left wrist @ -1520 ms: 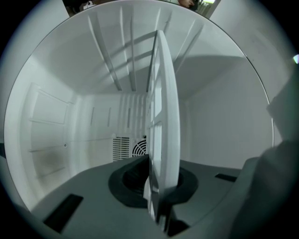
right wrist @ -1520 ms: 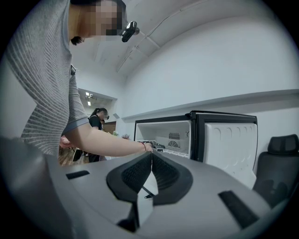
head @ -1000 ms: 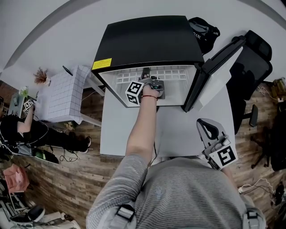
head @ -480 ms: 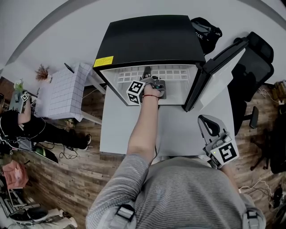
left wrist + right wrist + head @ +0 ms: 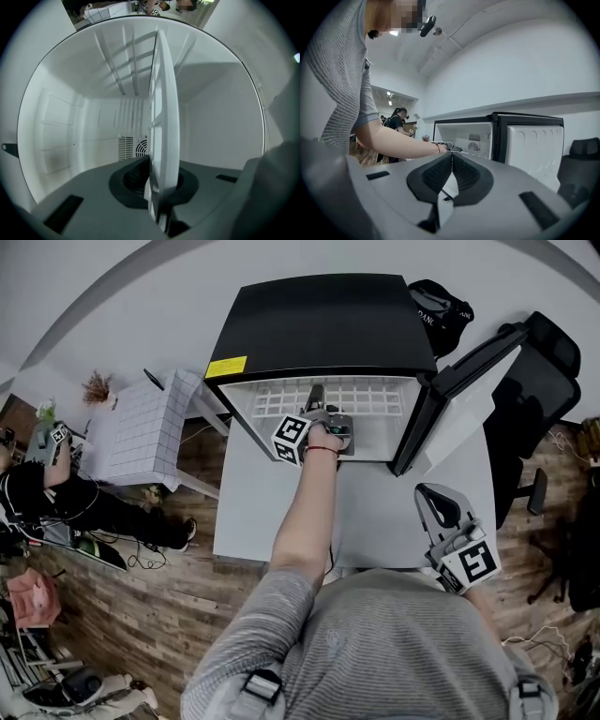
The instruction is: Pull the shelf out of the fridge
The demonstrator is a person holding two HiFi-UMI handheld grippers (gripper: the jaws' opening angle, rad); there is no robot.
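Note:
A small black fridge (image 5: pixel 319 324) lies open on the white table (image 5: pixel 244 512), its door (image 5: pixel 459 399) swung out to the right. Inside it sits a white wire shelf (image 5: pixel 366 395). My left gripper (image 5: pixel 317 399) reaches into the opening and is shut on the shelf's front edge. In the left gripper view the shelf (image 5: pixel 164 122) runs edge-on between the jaws, into the white fridge interior (image 5: pixel 93 122). My right gripper (image 5: pixel 439 514) hovers at the table's near right corner, shut and holding nothing; from its own view the right gripper (image 5: pixel 451 161) faces the fridge (image 5: pixel 487 136).
A white gridded box (image 5: pixel 141 432) stands left of the table. A black office chair (image 5: pixel 544 381) and a dark bag (image 5: pixel 441 306) are at the right and back. A person (image 5: pixel 47 493) sits on the wooden floor at far left.
The head view has shifted slightly. My left gripper keeps its grip at the shelf's front edge, and the right gripper stays near the table corner.

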